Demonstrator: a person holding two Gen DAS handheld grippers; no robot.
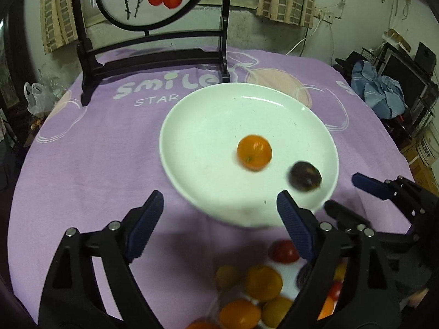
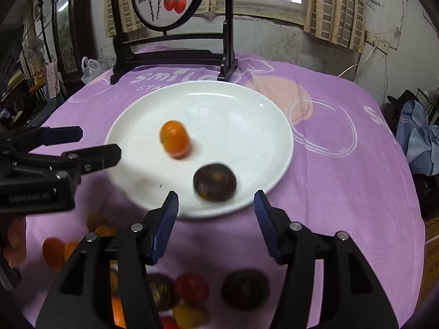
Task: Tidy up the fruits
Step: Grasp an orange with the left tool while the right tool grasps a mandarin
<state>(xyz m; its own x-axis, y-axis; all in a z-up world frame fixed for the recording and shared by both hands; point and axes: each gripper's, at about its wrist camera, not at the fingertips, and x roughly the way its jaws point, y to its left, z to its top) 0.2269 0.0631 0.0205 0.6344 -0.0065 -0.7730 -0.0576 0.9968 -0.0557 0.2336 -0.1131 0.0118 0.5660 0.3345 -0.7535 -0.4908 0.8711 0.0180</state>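
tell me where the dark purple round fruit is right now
The dark purple round fruit lies on the white round plate, near its front rim, just ahead of the right gripper and nearer than the orange fruit.

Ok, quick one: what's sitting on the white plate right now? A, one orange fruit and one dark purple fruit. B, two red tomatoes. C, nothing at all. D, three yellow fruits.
A: the white plate holds just an orange fruit near its middle and a dark purple fruit by its near rim; the other fruits lie off the plate on the purple cloth.
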